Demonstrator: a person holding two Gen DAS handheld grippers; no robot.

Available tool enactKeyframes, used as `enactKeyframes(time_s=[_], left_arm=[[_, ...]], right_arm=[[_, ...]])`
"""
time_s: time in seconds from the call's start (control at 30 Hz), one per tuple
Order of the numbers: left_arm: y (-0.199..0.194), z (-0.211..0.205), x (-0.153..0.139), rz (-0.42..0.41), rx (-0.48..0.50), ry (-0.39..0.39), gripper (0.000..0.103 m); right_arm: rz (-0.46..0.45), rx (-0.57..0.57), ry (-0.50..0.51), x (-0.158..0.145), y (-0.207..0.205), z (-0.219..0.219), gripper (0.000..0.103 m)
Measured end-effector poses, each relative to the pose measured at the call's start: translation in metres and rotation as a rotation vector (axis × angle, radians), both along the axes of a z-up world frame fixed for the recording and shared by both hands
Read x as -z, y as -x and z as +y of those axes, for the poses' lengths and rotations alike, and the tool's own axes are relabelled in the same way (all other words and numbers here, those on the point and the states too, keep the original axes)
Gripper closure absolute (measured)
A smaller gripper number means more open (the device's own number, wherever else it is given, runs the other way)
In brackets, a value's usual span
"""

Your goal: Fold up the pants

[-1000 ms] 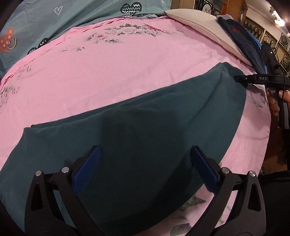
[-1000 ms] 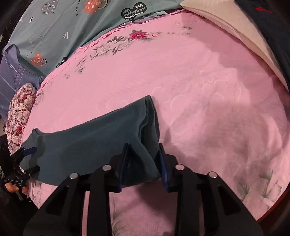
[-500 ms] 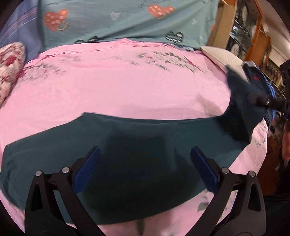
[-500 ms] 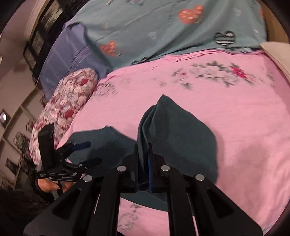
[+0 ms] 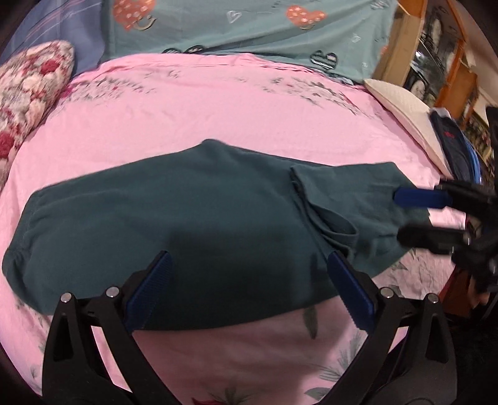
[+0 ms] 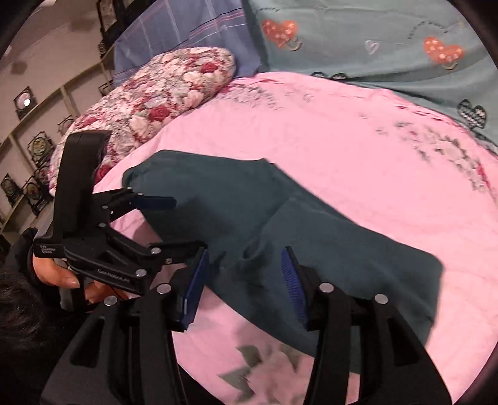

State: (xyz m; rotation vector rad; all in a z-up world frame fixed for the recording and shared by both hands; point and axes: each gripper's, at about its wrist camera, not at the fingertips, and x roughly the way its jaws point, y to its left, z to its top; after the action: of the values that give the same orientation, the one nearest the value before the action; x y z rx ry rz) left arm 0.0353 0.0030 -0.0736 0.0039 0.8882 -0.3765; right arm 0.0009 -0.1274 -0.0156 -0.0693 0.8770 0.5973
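Observation:
Dark teal pants [image 5: 193,224] lie on the pink bedsheet [image 5: 218,109], with their right end folded back over the middle [image 5: 348,190]. They also show in the right wrist view [image 6: 249,212]. My left gripper [image 5: 249,280] is open and empty, just above the pants' near edge. My right gripper [image 6: 244,280] is open over the folded end, holding nothing. It shows at the right edge of the left wrist view [image 5: 417,215]. The left gripper shows at the left of the right wrist view [image 6: 177,224].
A floral pillow [image 6: 149,96] lies at the bed's left. A teal heart-print cover [image 5: 249,28] lies at the back. A cream pillow [image 5: 404,109] and dark clothes [image 5: 454,146] lie at the right edge, with wooden shelves [image 5: 429,46] behind.
My right gripper carried the pants' leg end over to the left, laid it on the middle and opened. The left gripper stayed open and swung its view leftward.

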Motion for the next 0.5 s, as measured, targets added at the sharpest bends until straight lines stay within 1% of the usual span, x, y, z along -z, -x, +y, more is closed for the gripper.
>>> enactKeyframes(time_s=[0.03,0.07,0.1,0.23,0.27,0.3,0.33,0.37,0.4,0.43,0.5], left_arm=[[0.001,-0.005,0.002,-0.001,0.017,-0.016,0.002],[0.000,-0.009,0.005,0.003,0.024,-0.027,0.002],[-0.001,-0.012,0.008,0.011,0.027,-0.041,0.002],[0.001,-0.014,0.015,0.025,0.024,-0.063,0.002],[0.001,-0.013,0.016,0.025,0.022,-0.063,0.002],[0.002,-0.011,0.016,0.024,0.021,-0.062,0.002],[0.003,-0.011,0.016,0.023,0.020,-0.061,0.002],[0.003,-0.010,0.017,0.023,0.020,-0.059,0.002],[0.004,-0.009,0.017,0.022,0.020,-0.057,0.002],[0.004,-0.007,0.017,0.021,0.021,-0.053,0.002],[0.004,-0.006,0.017,0.021,0.020,-0.045,0.002]], right_arm=[[-0.002,0.017,0.014,0.000,-0.002,-0.004,0.054],[0.003,0.025,0.020,0.002,-0.004,-0.005,0.057],[0.016,0.029,0.029,0.006,-0.006,-0.005,0.058],[0.055,-0.032,0.033,0.021,-0.014,0.018,0.059],[0.059,-0.039,0.035,0.024,-0.016,0.022,0.063],[0.071,-0.038,0.039,0.030,-0.021,0.026,0.069],[0.096,-0.034,0.032,0.035,-0.025,0.027,0.082],[0.126,-0.021,0.008,0.039,-0.027,0.024,0.089],[0.145,0.003,-0.031,0.040,-0.031,0.017,0.093],[0.149,0.018,-0.067,0.038,-0.031,0.011,0.095],[0.158,0.045,-0.167,0.028,-0.031,-0.007,0.095]])
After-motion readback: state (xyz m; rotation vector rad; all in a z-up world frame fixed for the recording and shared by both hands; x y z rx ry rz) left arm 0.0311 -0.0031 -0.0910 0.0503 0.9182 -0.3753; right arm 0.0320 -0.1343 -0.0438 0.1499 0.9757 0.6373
